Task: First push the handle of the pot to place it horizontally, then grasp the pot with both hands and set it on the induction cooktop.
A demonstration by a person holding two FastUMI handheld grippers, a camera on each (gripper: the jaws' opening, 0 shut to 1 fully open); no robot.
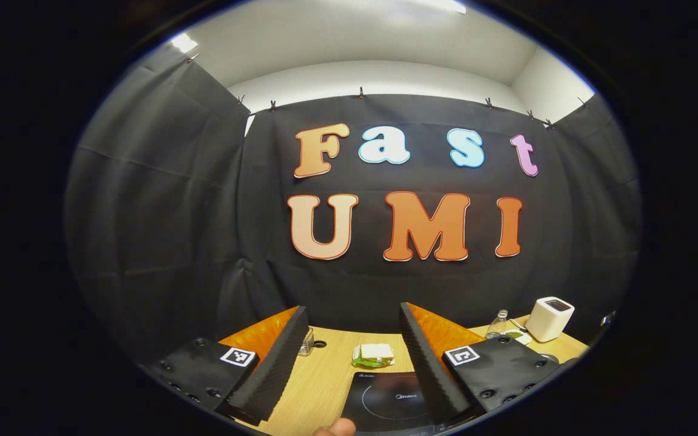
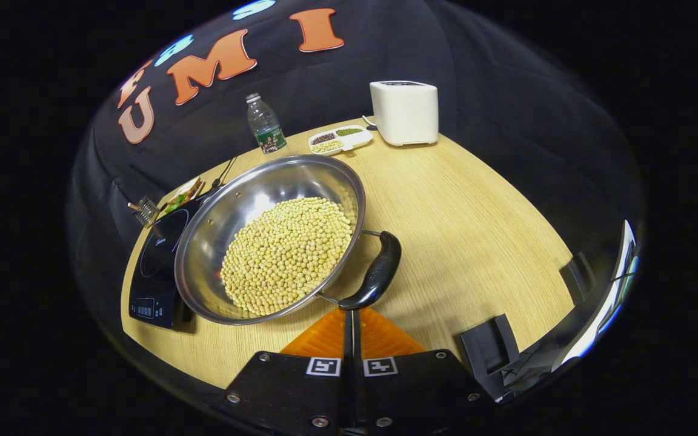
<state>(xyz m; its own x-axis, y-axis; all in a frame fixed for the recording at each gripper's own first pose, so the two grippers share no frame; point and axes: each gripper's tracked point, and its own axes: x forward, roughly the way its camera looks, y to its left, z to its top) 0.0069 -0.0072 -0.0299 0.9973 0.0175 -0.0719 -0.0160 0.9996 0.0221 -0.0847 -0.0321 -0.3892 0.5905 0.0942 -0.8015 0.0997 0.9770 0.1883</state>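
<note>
One pot [image 2: 270, 236], one cooktop [image 2: 158, 266]

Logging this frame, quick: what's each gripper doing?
Left gripper: open, holding nothing.
Right gripper: closed, empty, tips at the pot handle.

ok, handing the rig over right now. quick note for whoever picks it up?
Left gripper: open, empty, raised above the black induction cooktop.
Right gripper: shut, empty, tips at the near end of the pot's black handle.
Steel pot of yellow beans: on the wooden table, its rim overlapping the cooktop's edge.
Done: nothing confirmed; cannot tell whether the handle is level yet.
Left: finish the handle push, grasp the pot with both grippers, set it on the cooktop.
</note>
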